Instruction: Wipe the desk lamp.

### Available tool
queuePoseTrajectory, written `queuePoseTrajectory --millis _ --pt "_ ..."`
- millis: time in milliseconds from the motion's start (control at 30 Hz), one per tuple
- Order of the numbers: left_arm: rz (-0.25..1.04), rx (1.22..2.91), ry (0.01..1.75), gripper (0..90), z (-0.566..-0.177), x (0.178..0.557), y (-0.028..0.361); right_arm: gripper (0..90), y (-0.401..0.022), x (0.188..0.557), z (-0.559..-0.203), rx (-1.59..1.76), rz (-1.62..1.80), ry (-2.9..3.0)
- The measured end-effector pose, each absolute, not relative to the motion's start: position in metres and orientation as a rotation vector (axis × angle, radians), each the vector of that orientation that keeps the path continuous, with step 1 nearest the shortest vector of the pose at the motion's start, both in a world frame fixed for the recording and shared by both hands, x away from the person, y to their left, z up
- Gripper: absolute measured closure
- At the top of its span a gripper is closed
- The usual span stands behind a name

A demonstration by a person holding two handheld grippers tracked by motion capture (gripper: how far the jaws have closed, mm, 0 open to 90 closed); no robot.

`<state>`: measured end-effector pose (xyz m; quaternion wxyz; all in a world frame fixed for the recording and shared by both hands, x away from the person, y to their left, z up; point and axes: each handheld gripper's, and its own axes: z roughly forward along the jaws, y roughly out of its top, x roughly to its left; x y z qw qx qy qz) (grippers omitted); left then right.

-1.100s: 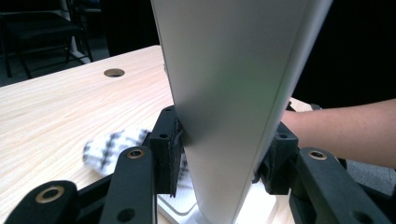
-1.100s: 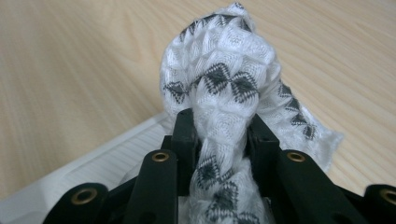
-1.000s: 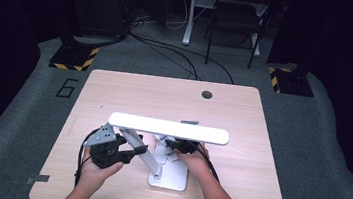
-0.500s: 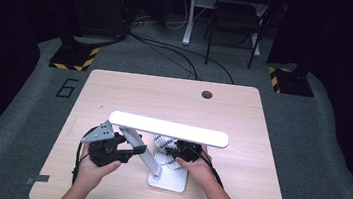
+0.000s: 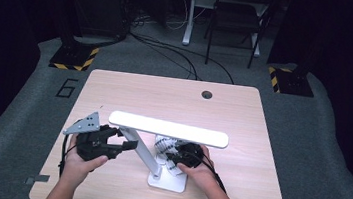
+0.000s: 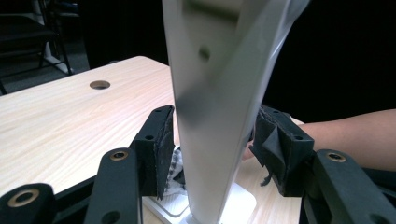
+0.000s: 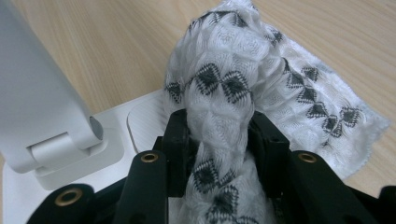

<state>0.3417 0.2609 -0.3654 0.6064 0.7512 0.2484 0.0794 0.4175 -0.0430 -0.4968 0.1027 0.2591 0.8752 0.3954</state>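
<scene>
My left gripper [image 6: 212, 154] is straddling the lamp [image 5: 168, 129] stem: its jaws have just been opening, and the stem is standing between the pads with a gap on each side, so I am reading that grip as released. My right gripper [image 7: 219, 135] is pinching a bunched cloth [image 7: 243, 88], white with dark diamonds, though its jaws have just been opening too and may be easing off. The cloth is lying against the lamp's base [image 7: 140, 121], on the desk [image 5: 243, 112] behind the stem. I am judging that the wipe around the base is under way, with the lamp no longer steadied. Compared with a second ago, my left gripper is sitting slightly higher on the stem and my right has shifted sideways.
</scene>
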Motion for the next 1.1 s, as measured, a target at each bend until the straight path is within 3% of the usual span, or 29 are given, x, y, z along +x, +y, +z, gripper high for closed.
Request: queuePoseTrajectory --millis 200,700,767,1100 --pt "0.188 1.746 0.545 47.1 -0.350 0.344 0.265 59.9 -0.042 0.412 -0.495 0.755 1.153 2.609" --pt "0.186 1.741 0.543 51.2 -0.340 0.348 0.267 40.8 -0.056 0.399 -0.483 0.830 1.204 2.576" --pt "0.202 1.751 0.551 54.8 -0.340 0.348 0.268 39.4 -0.058 0.398 -0.480 0.832 1.221 2.556" --pt "0.228 1.814 0.572 56.4 -0.332 0.346 0.265 36.5 -0.062 0.401 -0.477 0.875 1.188 2.515"
